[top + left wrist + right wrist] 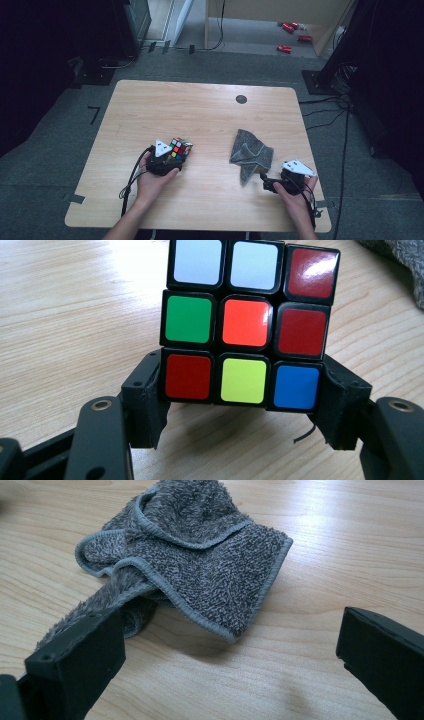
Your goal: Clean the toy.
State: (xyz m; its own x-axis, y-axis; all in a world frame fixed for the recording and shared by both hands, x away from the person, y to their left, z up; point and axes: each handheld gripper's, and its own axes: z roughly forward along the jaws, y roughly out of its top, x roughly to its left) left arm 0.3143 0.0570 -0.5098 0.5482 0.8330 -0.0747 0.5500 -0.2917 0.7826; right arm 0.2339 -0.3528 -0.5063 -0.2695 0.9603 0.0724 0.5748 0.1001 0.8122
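A scrambled Rubik's cube (180,148) sits left of the table's middle. My left gripper (174,156) is shut on it, the hand behind it. In the left gripper view the two black jaws clamp the cube (247,322) at its lowest row, one on each side, and the facing side shows white, red, green, orange, yellow and blue stickers. A crumpled grey terry cloth (250,152) lies to the right. My right gripper (265,181) stands open just in front of it, near the table's front right. In the right gripper view the cloth (200,565) lies ahead, with one tail reaching the left jaw.
The light wooden table (200,105) has a small black round cap (241,99) near its far edge. Beyond the table lie red objects (290,30) on the floor. Cables (345,110) run down the right side, and dark equipment stands at both sides.
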